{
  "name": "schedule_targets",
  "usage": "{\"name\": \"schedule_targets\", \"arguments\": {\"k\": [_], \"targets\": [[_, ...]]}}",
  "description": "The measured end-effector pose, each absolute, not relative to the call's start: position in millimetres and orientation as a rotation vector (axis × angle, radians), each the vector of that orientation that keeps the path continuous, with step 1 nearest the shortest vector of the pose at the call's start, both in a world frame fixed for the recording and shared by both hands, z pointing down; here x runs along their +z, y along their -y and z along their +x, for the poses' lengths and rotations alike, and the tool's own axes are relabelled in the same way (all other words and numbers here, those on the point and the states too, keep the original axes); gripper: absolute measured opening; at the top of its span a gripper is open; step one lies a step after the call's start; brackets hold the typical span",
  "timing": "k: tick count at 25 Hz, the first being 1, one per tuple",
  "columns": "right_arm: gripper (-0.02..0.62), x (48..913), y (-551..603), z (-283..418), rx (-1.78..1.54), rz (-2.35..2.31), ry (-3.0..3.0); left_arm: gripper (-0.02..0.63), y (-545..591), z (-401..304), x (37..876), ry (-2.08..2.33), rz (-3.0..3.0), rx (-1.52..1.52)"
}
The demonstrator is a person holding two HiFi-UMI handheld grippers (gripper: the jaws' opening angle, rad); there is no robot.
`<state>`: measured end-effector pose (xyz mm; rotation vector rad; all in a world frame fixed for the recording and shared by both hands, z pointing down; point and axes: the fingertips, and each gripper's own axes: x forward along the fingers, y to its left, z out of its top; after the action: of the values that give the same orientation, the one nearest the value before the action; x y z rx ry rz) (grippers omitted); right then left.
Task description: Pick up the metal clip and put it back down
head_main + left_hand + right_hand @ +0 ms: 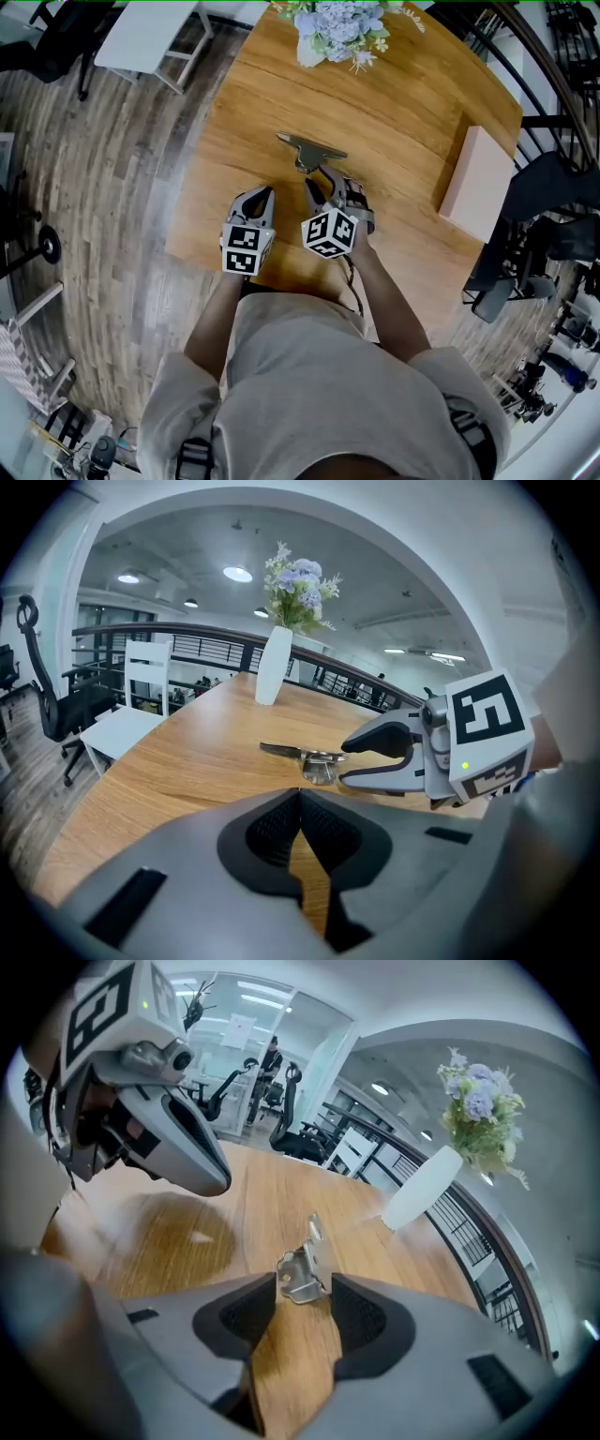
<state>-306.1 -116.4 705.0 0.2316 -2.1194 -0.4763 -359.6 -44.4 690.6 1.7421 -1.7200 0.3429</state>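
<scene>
The metal clip (309,150) lies on the wooden table (403,112), its long handle pointing away to the left. My right gripper (322,178) is open, and the clip's folded body (302,1274) sits between its fingertips, resting on the wood; the pads do not press on it. In the left gripper view the right gripper (349,761) has one jaw above and one below the clip (314,759). My left gripper (255,194) hovers just to the left, shut and holding nothing, its tips (300,799) meeting; it also shows in the right gripper view as the left gripper (211,1180).
A white vase of pale flowers (337,28) stands at the table's far edge. A pink flat box (478,183) lies at the right edge. A white chair (141,37) stands off the far left corner. The table's near edge runs just below the grippers.
</scene>
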Motion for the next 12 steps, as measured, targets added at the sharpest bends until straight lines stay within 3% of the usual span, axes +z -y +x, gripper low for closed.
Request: {"name": "schedule_targets", "arguments": {"k": [7,12], "targets": [[0.18,688.2,112.0,-282.3,-0.359,0.274,2.195,0.023,55.6,-336.6,680.7,1.712,1.76,0.337],[0.059,673.2,114.2,-260.5,-0.275,0.345,2.251,0.023,66.3,-314.9,671.7,1.692,1.79,0.338]]}}
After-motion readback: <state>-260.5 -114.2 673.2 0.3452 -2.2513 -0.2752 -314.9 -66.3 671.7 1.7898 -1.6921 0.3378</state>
